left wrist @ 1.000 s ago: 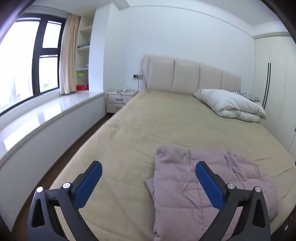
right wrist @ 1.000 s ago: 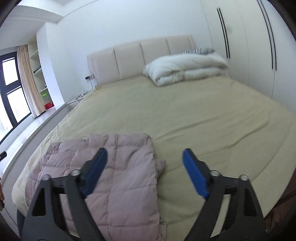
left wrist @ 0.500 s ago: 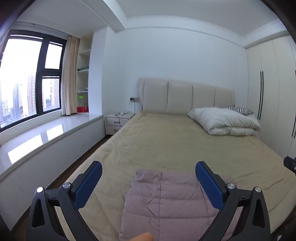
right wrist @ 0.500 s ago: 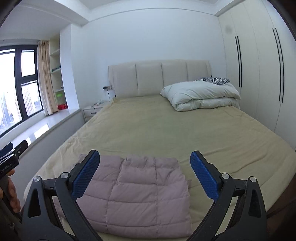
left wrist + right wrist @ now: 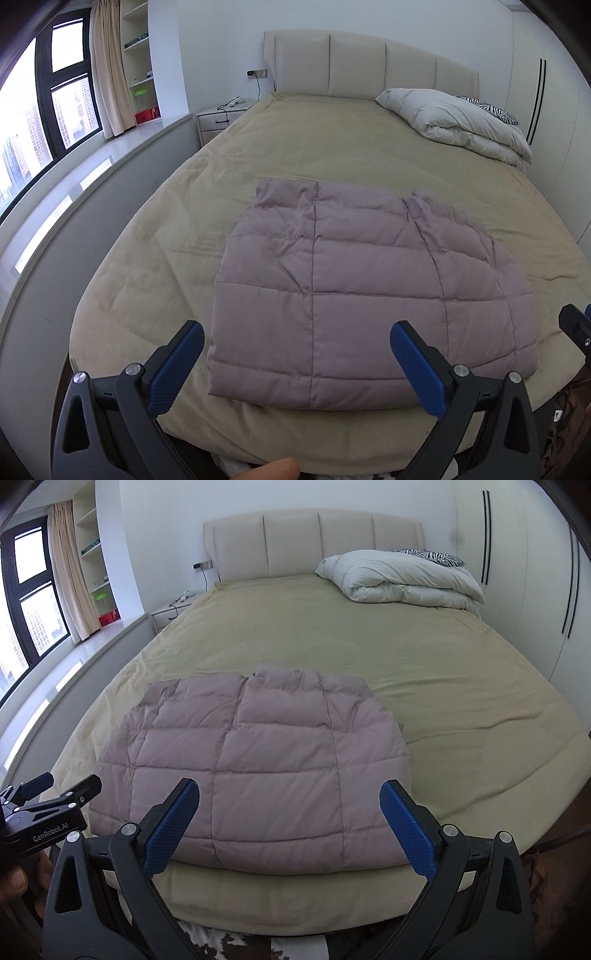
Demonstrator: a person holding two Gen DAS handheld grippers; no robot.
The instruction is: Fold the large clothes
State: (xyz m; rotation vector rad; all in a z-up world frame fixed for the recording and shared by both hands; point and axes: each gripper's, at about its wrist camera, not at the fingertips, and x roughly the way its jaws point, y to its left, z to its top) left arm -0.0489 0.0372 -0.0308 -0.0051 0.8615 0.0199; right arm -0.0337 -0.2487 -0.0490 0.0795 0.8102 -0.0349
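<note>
Left gripper (image 5: 295,363) with blue-padded fingers hung spread wide, grasping nothing, over the foot edge of the bed; right gripper (image 5: 290,821) the same, jaws apart and empty. Just beyond both, the folded mauve quilted puffer jacket (image 5: 354,295) lay flat on the tan-sheeted bed (image 5: 314,147), near its foot end. Further back, a folded white duvet (image 5: 458,118) sat by the beige padded headboard (image 5: 369,66); white nightstand (image 5: 218,120) to the left.
</note>
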